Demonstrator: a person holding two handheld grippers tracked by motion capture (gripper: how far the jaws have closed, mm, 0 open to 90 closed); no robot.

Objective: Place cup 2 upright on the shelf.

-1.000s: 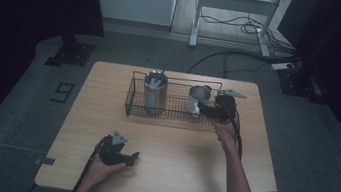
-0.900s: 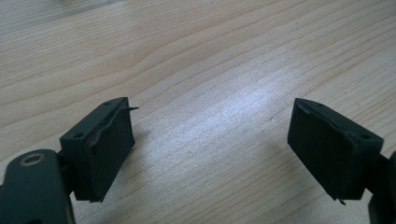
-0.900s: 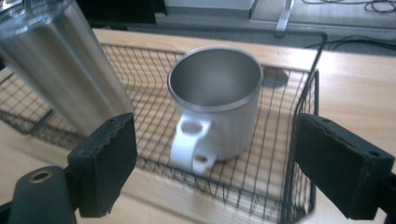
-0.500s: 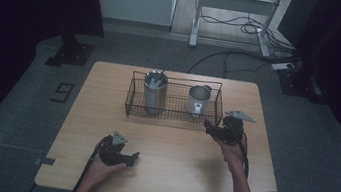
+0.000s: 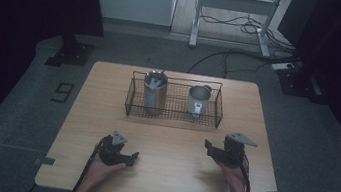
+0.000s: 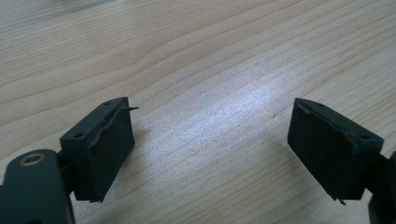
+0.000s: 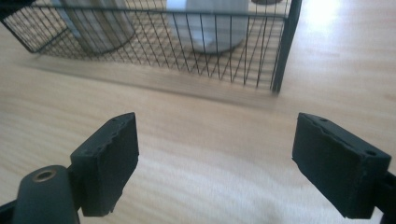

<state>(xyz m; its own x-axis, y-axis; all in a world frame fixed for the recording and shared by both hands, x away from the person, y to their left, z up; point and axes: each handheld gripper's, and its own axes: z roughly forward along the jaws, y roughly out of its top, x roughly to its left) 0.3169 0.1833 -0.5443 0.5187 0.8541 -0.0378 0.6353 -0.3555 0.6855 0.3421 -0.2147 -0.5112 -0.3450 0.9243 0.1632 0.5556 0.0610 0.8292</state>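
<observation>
The wire basket (image 5: 171, 117) stands on the far half of the tabletop (image 5: 166, 181), and its long axis runs from left to right, parallel to the far edge. Inside it, a tall steel cup (image 5: 154, 96) stands upright in the left part and a metal mug (image 5: 198, 98) stands upright in the right part; the mug's handle seems to point toward the person. Something thin leans out of the tall cup, but it is too small to name.

The right gripper (image 5: 209, 147) is near the right edge, in front of the basket's right end and well apart from it. Its fingers point to the left. In the right gripper view its fingers (image 7: 109, 163) have just been closing a little, yet they are spread wide with only bare wood between them. The basket (image 7: 187, 51) is ahead there, its corner post at the right; the mug (image 7: 210, 28) and cup (image 7: 100, 28) are cut off at the top and blurred.

The left gripper (image 5: 132, 157) lies low near the near edge, pointing right. Its fingers (image 6: 105, 149) are also spread and hold nothing.

Between the basket and both grippers the wood is free, a broad strip across the middle. Wrists and cables are cut off at the bottom edge.
</observation>
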